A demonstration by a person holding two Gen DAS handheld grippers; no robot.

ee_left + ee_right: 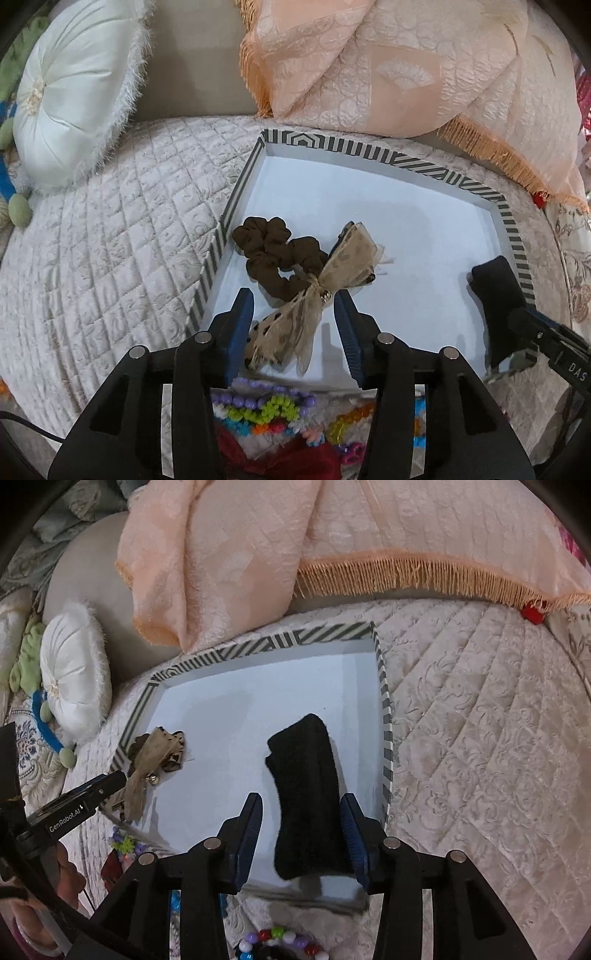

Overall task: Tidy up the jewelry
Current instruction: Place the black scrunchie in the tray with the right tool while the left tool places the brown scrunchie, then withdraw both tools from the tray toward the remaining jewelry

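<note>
**Operator:** I see the left gripper (293, 317) over the near left part of the striped-rim tray (511, 221). Jaws spread wide. A beige sheer ribbon bow (325, 291) lies between them; neither pad touches it, so I read nothing as gripped.

**Supervisor:** Position of the bow relative to other items?

**Operator:** I see it lying across the near end of a brown scrunchie (275, 258), which rests on the white tray floor beside the left rim. A small gold bell sits at the bow's knot.

**Supervisor:** Right side status?

**Operator:** I have the right gripper (301, 830) over the near right part of the tray (384, 709). Jaws wide open. A black knitted band (306, 794) lies on the tray floor between them. Its right edge is close to the right pad; I cannot tell whether they touch. The left pad stands clear of it.

**Supervisor:** Items outside the tray?

**Operator:** I see coloured bead bracelets (266, 406) on the quilted bed cover (110, 240), just in front of the tray's near edge. Behind the tray lie a peach fringed throw (406, 74) and a round white cushion (70, 99).
</note>
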